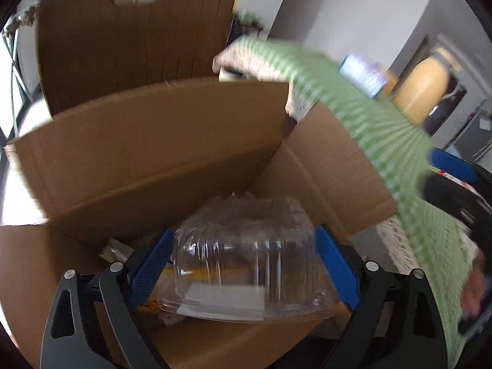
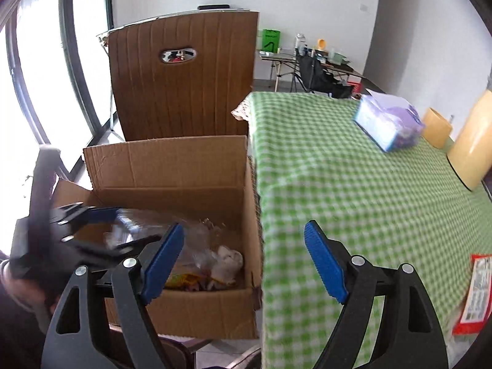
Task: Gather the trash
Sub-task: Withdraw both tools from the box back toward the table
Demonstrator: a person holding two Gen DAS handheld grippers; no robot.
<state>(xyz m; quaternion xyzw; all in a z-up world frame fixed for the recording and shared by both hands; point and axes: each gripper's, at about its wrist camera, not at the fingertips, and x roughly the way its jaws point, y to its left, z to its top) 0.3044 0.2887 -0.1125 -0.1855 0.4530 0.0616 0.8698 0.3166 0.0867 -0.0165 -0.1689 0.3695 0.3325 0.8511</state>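
**Clear tub over the box**

The left gripper (image 1: 246, 264) is squeezing a clear plastic tub (image 1: 246, 264) over the open cardboard box (image 1: 147, 153). The tub is lying sideways between the blue pads, rim pointing down. The right gripper (image 2: 244, 261) is standing wide apart, holding nothing, beside the green checked table (image 2: 353, 200).

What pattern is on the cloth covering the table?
The tablecloth is a green and white check, gingham style. It shows most clearly in the right wrist view.

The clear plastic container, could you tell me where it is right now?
The clear plastic container is between the left gripper's jaws, over the open cardboard box.
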